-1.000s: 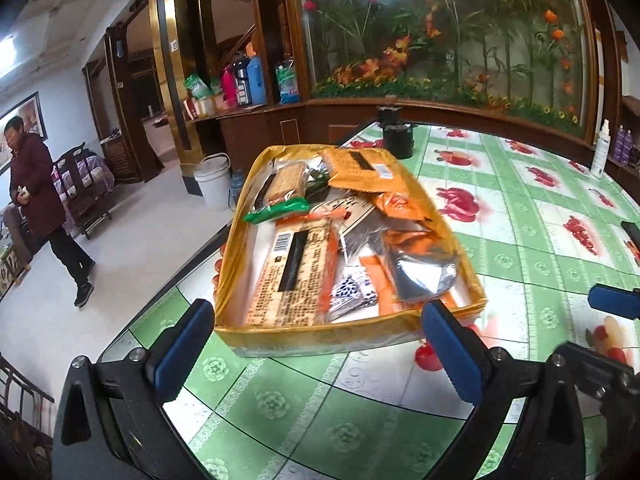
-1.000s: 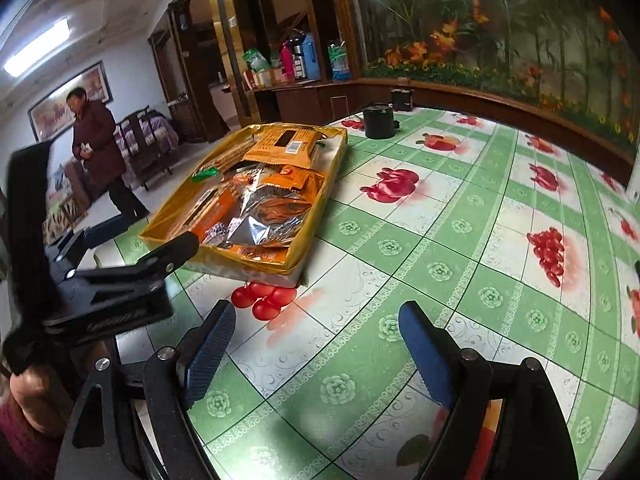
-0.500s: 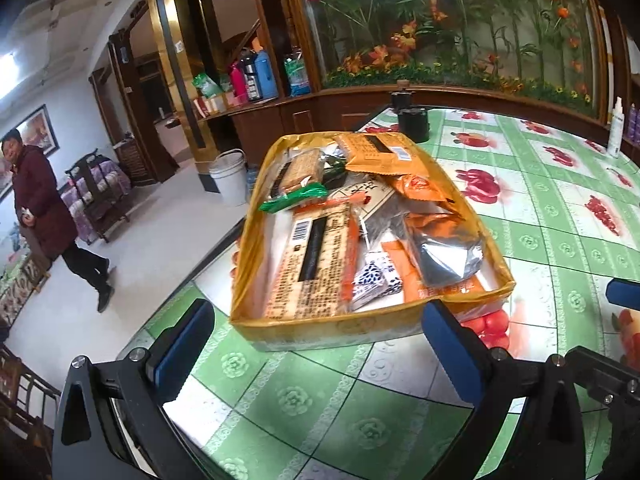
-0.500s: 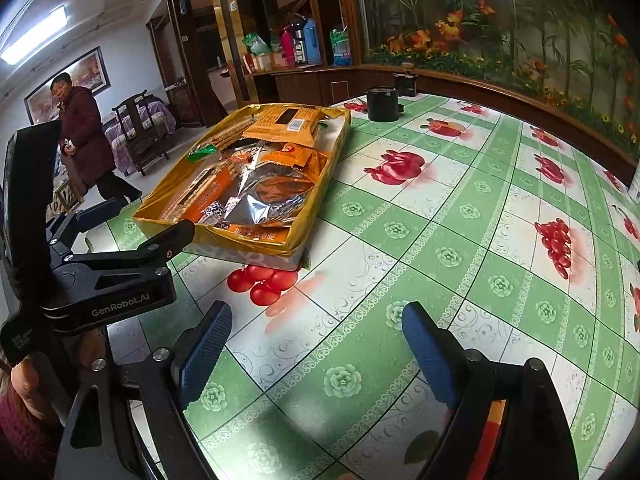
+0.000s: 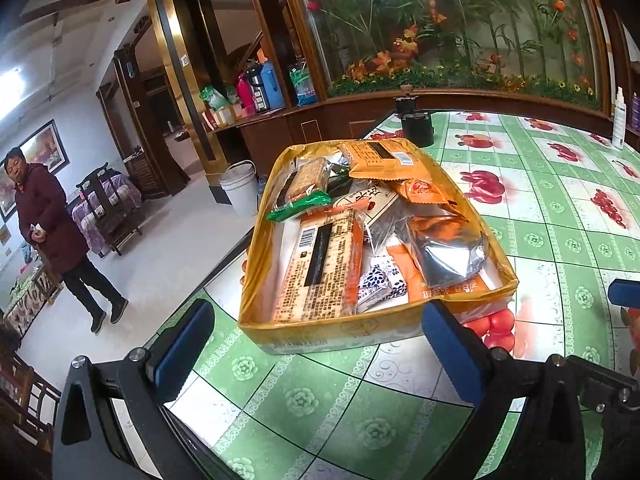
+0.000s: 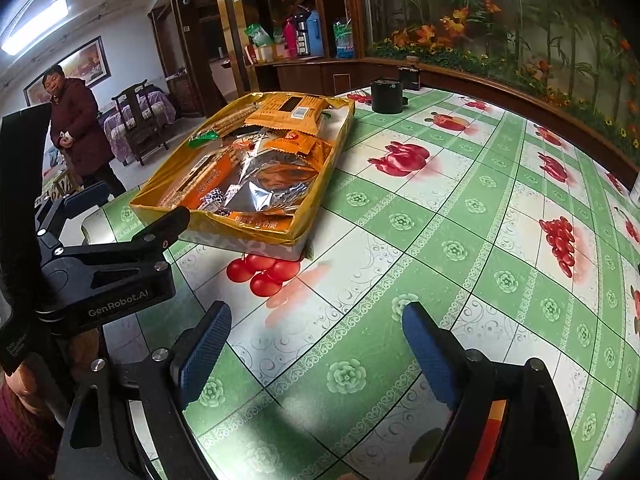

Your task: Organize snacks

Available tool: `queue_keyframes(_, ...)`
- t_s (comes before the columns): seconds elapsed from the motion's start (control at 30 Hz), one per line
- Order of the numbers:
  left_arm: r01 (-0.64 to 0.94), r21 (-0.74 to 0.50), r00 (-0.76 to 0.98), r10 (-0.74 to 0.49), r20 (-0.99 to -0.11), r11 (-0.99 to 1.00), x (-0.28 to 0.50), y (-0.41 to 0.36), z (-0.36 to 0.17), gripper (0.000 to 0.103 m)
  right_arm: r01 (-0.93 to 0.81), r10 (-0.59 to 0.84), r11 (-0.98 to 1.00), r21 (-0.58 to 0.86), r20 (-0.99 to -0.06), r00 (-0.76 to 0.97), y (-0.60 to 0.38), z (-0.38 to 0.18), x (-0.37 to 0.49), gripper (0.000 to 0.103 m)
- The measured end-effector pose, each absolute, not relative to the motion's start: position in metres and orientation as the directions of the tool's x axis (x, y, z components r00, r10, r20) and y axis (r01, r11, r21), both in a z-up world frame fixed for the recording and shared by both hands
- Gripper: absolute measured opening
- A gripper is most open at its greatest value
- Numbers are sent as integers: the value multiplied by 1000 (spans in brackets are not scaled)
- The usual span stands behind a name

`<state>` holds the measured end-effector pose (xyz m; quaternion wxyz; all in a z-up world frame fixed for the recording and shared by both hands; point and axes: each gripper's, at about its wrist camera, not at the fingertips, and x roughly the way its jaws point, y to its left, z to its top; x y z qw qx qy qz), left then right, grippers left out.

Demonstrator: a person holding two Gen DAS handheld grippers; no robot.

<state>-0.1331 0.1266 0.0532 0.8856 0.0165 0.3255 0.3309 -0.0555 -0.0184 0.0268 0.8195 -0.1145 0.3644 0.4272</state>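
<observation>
You are holding both tongs wide open, nothing between pads. Left tongs (image 5: 316, 344) hovering just before near wall of yellow box (image 5: 332, 330); right tongs (image 6: 316, 354) hovering over bare counter (image 6: 460, 216), box lying ahead to their left. Snacks (image 5: 320, 264) are lying jumbled inside box: cracker packs, orange bags, silver foil bag. Sorting is seeming not started; all is left. Black canister (image 6: 386, 96) is standing beyond box, well apart. Person (image 5: 52, 228) is standing on floor, far left, not blocking.

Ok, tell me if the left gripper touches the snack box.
Apart. In the right wrist view the left gripper hangs in front of the snack box, jaws open and empty, with tablecloth visible beneath.
</observation>
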Motion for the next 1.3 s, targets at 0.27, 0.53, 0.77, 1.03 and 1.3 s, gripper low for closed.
queue_keyframes(0.27, -577, 243, 568, 597, -566, 780, -133, 128, 53, 103, -782, 614, 611, 124, -697, 370, -18, 27, -56, 91)
queue_keyframes(0.53, -580, 244, 566, 600, -565, 777, -134, 128, 52, 103, -781, 609, 613, 122, -702, 369, -18, 26, -56, 91)
queue_keyframes(0.77, -584, 238, 566, 599, -567, 776, -135, 128, 52, 103, -780, 609, 613, 121, -702, 369, -18, 26, -56, 91)
queue_keyframes(1.03, -595, 245, 559, 613, -558, 766, -136, 127, 52, 103, -779, 609, 615, 121, -701, 372, -19, 25, -55, 91)
queue_keyframes(1.3, -619, 244, 548, 633, -547, 747, -146, 126, 60, 103, -771, 612, 624, 130, -695, 378, -22, 27, -52, 91)
